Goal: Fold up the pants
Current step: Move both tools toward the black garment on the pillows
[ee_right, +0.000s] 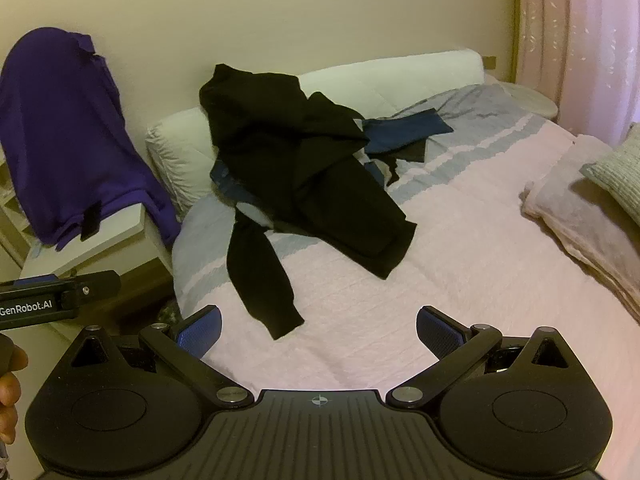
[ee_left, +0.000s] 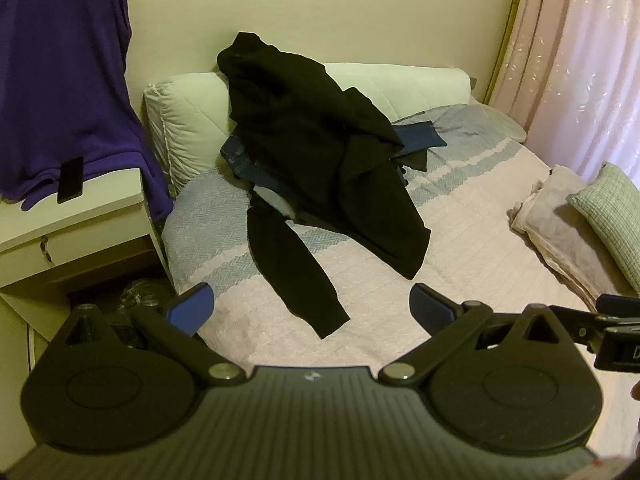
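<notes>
Black pants [ee_left: 320,168] [ee_right: 296,168] lie crumpled in a heap on the bed, upper part propped against the white headboard cushion, one leg trailing toward me. Dark blue jeans [ee_left: 416,138] [ee_right: 404,134] lie under the heap, sticking out to the right. My left gripper [ee_left: 312,308] hovers open above the pink bedspread, just short of the trailing leg's end, nothing between its blue pads. My right gripper [ee_right: 318,330] is also open and empty, a little nearer than the same leg end. Each gripper's body shows at the edge of the other's view.
A white nightstand [ee_left: 72,224] [ee_right: 116,236] draped with a purple garment [ee_left: 60,80] [ee_right: 68,132] stands left of the bed. Folded pink blanket [ee_left: 560,232] [ee_right: 580,220] and a grey-green pillow [ee_left: 612,208] lie at the right. Pink curtains [ee_left: 580,60] hang behind. Open bedspread lies in front.
</notes>
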`<state>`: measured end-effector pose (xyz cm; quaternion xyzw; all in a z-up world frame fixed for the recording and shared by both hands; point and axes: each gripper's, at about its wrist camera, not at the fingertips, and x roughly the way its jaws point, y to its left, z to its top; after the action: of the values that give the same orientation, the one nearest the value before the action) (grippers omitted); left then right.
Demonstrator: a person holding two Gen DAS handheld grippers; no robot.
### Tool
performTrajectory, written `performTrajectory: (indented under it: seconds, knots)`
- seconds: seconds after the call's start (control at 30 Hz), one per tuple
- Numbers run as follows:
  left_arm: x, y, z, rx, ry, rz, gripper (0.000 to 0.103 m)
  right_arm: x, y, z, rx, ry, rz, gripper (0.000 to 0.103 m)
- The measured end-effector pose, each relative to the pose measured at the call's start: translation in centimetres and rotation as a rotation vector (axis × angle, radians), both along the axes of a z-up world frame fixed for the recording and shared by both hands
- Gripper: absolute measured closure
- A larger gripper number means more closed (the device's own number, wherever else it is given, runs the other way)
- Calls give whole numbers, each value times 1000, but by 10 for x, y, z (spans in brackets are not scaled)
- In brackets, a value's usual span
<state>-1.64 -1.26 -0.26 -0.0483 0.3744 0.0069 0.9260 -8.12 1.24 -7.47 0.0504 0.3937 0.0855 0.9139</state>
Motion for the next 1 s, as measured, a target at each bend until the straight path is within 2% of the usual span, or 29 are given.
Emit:
performTrajectory:
  seconds: [0.57, 0.8, 1.0]
  knots:
    - [-17, -41, -1, -2, 5, 27, 1, -7, -37, 1, -1, -19, 42, 2]
    - [2, -48, 1, -13, 1, -14, 1, 9, -47, 7, 8, -37, 13, 2]
    - [41, -45, 2, -12, -9, -62, 1, 40, -41, 8, -3, -44, -28, 2]
